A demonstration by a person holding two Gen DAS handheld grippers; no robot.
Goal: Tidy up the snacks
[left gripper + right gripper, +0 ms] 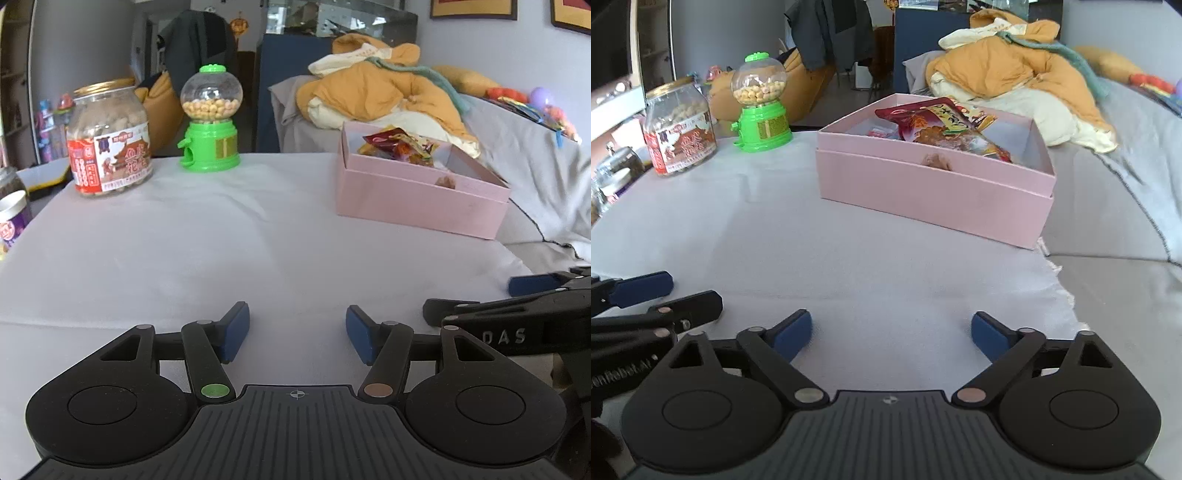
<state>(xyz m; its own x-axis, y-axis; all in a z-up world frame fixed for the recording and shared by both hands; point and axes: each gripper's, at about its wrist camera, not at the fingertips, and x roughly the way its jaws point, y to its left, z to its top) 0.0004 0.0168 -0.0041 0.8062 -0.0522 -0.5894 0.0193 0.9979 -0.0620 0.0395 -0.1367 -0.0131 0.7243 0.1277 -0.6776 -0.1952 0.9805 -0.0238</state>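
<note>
A pink box (413, 199) (931, 192) stands on the white-clothed table and holds snack packets (402, 146) (945, 125) and a small brown snack (936, 160). A clear jar of peanuts (109, 140) (679, 129) and a green candy dispenser (210, 122) (761, 103) stand at the far left. My left gripper (297, 334) is open and empty over the near table. My right gripper (891, 332) is open and empty, and it also shows at the right of the left wrist view (480, 299).
A sofa with a grey cover and a heap of orange and cream clothes (388, 92) (1015, 70) lies behind and right of the table. More jars (13, 218) (613, 173) stand at the far left edge. The table edge (1060, 280) runs close to the box.
</note>
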